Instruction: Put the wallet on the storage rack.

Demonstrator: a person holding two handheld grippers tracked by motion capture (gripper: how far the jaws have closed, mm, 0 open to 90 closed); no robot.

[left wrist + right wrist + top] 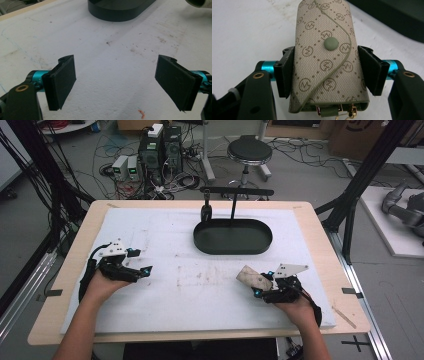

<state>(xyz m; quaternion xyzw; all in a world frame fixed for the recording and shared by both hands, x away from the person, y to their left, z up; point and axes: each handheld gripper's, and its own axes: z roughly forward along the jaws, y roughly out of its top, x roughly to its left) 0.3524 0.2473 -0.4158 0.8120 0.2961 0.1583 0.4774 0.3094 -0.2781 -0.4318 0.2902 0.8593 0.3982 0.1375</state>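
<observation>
Right gripper clamped on beige patterned key pouch, pads pressed on both long side edges. Pouch long axis in line with the jaws, running straight ahead of the tool; snap button up, flap end farthest out, gold hardware at the near end, back toward the gripper body. In the high view, same pouch sticking out up-left from right gripper, low over the white table pad; touching the pad or just lifted, cannot tell.

Left gripper jaws wide apart, nothing between, bare pad below. In the high view, left gripper well apart from the pouch, off to its far side; right hand clearly the nearer, already holding.

Key relation: dark oval tray with hanger stand ahead of the right gripper and slightly to its left, beyond the pouch's far end. Same tray ahead of left gripper too. Likely next: forward carry along the pouch's own axis toward tray or stand; judgement only. Hardware end trailing, so hooking on the stand would probably need a turn first.
</observation>
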